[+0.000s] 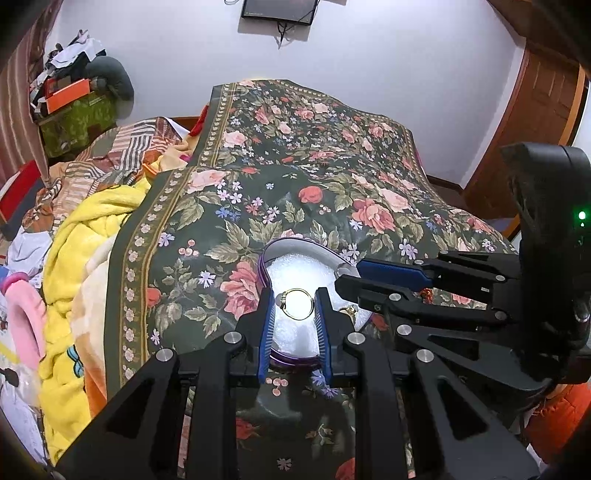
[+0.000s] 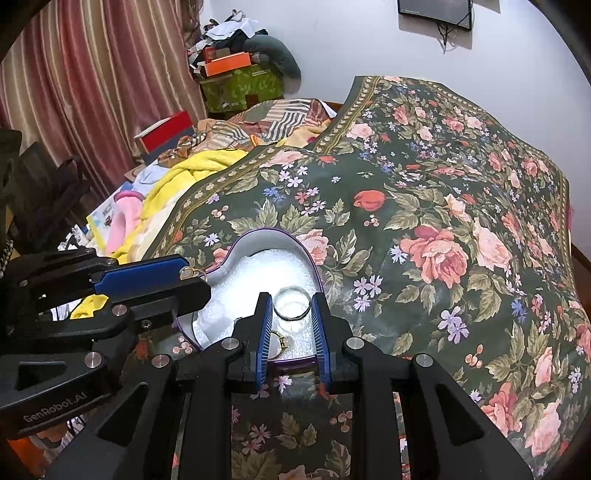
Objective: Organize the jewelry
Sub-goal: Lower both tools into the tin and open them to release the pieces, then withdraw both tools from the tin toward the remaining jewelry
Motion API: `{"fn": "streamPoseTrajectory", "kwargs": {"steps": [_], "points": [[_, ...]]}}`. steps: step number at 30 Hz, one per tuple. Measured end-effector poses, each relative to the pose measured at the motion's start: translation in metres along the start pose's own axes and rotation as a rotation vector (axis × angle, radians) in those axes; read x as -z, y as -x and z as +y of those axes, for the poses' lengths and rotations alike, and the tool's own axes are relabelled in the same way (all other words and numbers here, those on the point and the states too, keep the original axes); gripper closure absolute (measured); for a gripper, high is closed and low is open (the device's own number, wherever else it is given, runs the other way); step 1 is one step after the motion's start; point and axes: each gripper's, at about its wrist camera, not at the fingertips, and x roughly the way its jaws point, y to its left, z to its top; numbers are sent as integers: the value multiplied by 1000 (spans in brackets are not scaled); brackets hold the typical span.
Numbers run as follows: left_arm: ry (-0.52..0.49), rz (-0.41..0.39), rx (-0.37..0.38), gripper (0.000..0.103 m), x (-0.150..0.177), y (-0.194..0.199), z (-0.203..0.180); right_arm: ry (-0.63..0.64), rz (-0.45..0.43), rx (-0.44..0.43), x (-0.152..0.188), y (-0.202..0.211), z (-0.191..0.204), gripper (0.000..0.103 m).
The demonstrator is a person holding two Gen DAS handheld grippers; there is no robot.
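Two grippers hang over a purple box [image 2: 258,236] on the floral bedspread [image 2: 424,206]. The left gripper [image 1: 294,301] pinches a gold ring [image 1: 297,303]; the right gripper [image 2: 291,301] pinches a silver ring [image 2: 291,302], both above the box's white foam [image 2: 273,266].

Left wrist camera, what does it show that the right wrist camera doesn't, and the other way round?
Only the left wrist view shows the gold ring face on between the left claw pads, plus a wooden door at the right. Only the right wrist view shows the silver ring held in the right claw, a striped curtain, and another gold ring lying inside the box. Both show the heart-shaped purple box with its white lining on the floral bedspread, the yellow blanket and the wall screen.
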Motion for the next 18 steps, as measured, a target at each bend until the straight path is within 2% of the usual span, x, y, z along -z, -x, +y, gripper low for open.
{"fn": "streamPoseTrajectory", "kwargs": {"steps": [5,13,18], "points": [[2,0,-6,83,0,1,0,-7,-4,3,0,2,-1,75],[6,-7,-12,83,-2,6,0,-13,-32,20,0,16,-3,74],[-7,-11,-24,77,-3,12,-4,-18,-54,29,-2,28,-5,74]]}}
